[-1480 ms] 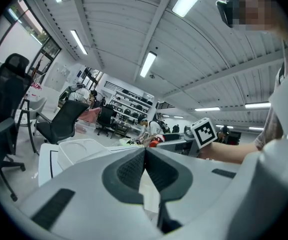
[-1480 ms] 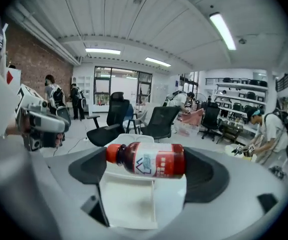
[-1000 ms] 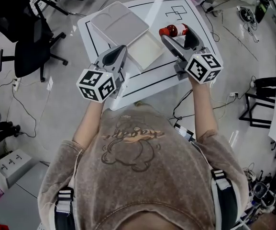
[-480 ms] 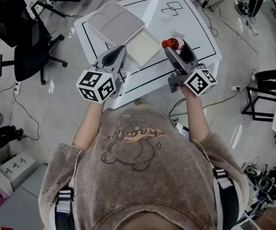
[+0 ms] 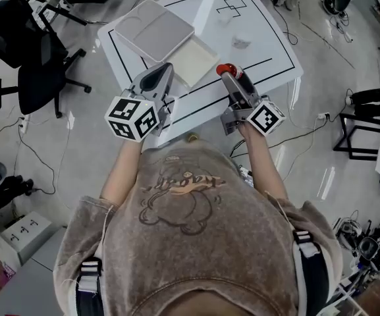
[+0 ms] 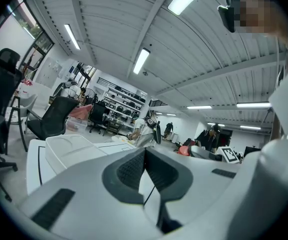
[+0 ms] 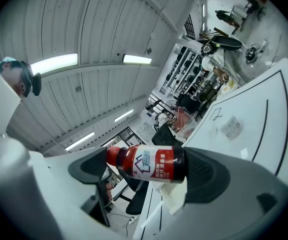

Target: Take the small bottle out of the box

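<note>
The small bottle (image 7: 148, 164), dark with a red cap and a red label, lies crosswise between the pads of my right gripper (image 7: 146, 166), which is shut on it. In the head view only the bottle's red cap (image 5: 228, 68) shows, above the near right part of the white table (image 5: 269, 51). My right gripper (image 5: 232, 78) holds it there, to the right of the open white box (image 5: 193, 61). The box's lid (image 5: 153, 28) lies flat behind it. My left gripper (image 5: 157, 83) hovers at the box's near left corner, shut on nothing, its pads (image 6: 134, 166) meeting.
Black lines mark the table, and a small crumpled scrap (image 5: 240, 42) lies on its right part. Black office chairs (image 5: 35, 71) stand to the left. Cables run over the floor and a black frame (image 5: 357, 133) stands to the right.
My right gripper has carried the bottle away from the box's right side, back toward the table's near edge. The left gripper has stayed where it was.
</note>
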{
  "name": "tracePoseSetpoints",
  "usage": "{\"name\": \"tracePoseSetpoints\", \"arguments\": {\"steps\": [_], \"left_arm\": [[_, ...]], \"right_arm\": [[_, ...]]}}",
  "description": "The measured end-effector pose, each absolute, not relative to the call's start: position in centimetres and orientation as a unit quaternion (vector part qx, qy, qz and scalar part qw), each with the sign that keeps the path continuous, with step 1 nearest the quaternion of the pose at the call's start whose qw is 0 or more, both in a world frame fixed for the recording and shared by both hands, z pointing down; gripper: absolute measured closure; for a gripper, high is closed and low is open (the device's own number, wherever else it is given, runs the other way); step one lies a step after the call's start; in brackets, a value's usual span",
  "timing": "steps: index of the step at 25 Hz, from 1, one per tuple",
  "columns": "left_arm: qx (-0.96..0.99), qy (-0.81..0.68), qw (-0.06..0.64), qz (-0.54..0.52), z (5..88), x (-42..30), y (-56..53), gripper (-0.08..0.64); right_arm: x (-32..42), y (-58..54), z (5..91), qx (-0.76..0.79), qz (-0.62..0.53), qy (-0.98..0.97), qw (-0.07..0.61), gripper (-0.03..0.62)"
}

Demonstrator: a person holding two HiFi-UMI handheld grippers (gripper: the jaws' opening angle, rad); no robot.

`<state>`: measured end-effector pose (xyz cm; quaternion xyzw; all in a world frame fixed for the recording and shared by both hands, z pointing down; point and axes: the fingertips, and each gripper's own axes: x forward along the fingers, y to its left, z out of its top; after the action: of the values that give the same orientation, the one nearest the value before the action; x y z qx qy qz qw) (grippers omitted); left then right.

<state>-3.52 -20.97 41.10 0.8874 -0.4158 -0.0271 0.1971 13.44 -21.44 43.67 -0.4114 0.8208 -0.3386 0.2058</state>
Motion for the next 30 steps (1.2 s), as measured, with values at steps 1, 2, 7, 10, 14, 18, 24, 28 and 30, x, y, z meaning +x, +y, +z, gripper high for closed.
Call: {"name": "tracePoseSetpoints", "arguments": {"steps": [1,2,7,10,14,18,24,28,30], "left_arm": [[0.887,-0.416,0.197,-0.027,41.1,-3.5,-20.9,0.552],[0.887,-0.416,0.197,-0.026,41.1,-3.5,-20.9,0.552],[0.887,-0.417,0.199,-0.028,41.2,-3.4,-20.8,0.552],[0.887,-0.416,0.198,-0.029,41.0,-3.4,-20.8,0.552],[0.886,-0.418,0.2,-0.028,41.2,-3.5,-20.9,0.552],[0.884,-0.42,0.203,-0.028,41.5,-3.6,-20.9,0.552],[0.884,-0.42,0.203,-0.027,41.4,-3.8,-21.1,0.552],[0.884,-0.42,0.204,-0.026,41.5,-3.6,-21.3,0.552],[0.884,-0.42,0.204,-0.026,41.5,-3.6,-21.4,0.552]], "right_arm": [[13.3,-21.3,43.6,-0.41,-0.339,0.822,0.203,0.11],[13.1,-21.3,43.5,-0.407,-0.339,0.824,0.2,0.11],[12.8,-21.2,43.4,-0.405,-0.329,0.833,0.187,0.117],[12.8,-21.2,43.7,-0.405,-0.333,0.831,0.184,0.118],[12.5,-21.3,43.8,-0.403,-0.329,0.835,0.18,0.12],[12.5,-21.4,44.1,-0.406,-0.327,0.835,0.177,0.121],[12.3,-21.5,44.1,-0.409,-0.33,0.832,0.176,0.123],[12.7,-21.9,44.1,-0.413,-0.329,0.83,0.179,0.123],[13.0,-22.0,44.2,-0.415,-0.328,0.83,0.178,0.123]]}}
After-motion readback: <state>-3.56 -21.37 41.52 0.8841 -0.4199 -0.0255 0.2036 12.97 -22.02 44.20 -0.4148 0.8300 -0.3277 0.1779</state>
